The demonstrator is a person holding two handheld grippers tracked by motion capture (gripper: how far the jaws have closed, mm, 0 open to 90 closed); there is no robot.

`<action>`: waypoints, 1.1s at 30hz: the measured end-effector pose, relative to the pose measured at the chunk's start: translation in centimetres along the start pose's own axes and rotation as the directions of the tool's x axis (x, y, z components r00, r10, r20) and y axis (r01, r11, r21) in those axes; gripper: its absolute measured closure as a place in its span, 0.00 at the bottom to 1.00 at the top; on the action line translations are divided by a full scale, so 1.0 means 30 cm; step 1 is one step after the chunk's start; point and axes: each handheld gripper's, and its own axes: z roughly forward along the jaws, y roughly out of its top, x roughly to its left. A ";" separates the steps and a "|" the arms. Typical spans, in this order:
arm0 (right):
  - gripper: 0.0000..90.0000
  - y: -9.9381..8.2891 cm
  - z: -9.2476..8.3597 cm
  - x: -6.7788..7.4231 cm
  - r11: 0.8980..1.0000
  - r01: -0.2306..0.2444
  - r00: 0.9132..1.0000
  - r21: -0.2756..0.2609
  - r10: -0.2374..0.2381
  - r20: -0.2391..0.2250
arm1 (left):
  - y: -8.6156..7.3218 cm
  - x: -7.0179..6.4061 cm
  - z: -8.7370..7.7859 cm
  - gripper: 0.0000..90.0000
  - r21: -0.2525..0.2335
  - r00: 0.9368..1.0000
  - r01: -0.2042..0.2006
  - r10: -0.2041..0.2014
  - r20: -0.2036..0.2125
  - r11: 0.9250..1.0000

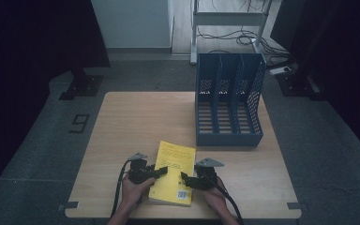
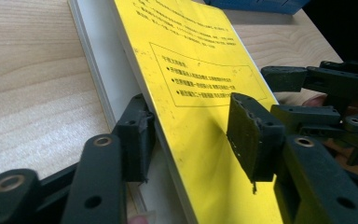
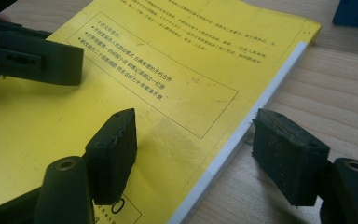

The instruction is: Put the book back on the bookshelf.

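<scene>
Thin yellow paperback book (image 1: 174, 172) flat on pale wooden tabletop (image 1: 131, 122), near front edge, long axis running away twd blue plastic three-slot file rack (image 1: 228, 101). Left gripper (image 1: 161, 171) straddling left long edge, right gripper (image 1: 185, 178) the right edge; about equally near. Left gripper view: jaws spread, one below the edge, other over cover, not pinching. Right gripper view: jaws spread, outer pad (image 3: 290, 161) off the book.
</scene>
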 end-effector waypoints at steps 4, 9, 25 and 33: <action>0.33 0.001 0.000 -0.001 1.000 0.003 1.000 0.002 -0.003 -0.002 | 0.013 0.008 0.003 0.62 0.021 1.000 -0.002 0.001 0.005 1.000; 0.33 0.000 0.000 -0.001 1.000 0.005 1.000 0.001 -0.005 0.000 | 0.032 0.001 0.014 0.62 0.048 1.000 -0.013 0.013 0.003 0.999; 0.33 0.000 0.000 0.000 1.000 0.000 1.000 0.000 0.000 -0.001 | 0.020 -0.012 -0.005 0.78 0.019 0.996 -0.014 0.012 0.083 1.000; 0.33 0.000 0.000 -0.002 1.000 -0.002 1.000 -0.001 0.002 -0.005 | 0.018 -0.016 -0.012 0.85 -0.001 0.995 -0.016 0.016 0.095 1.000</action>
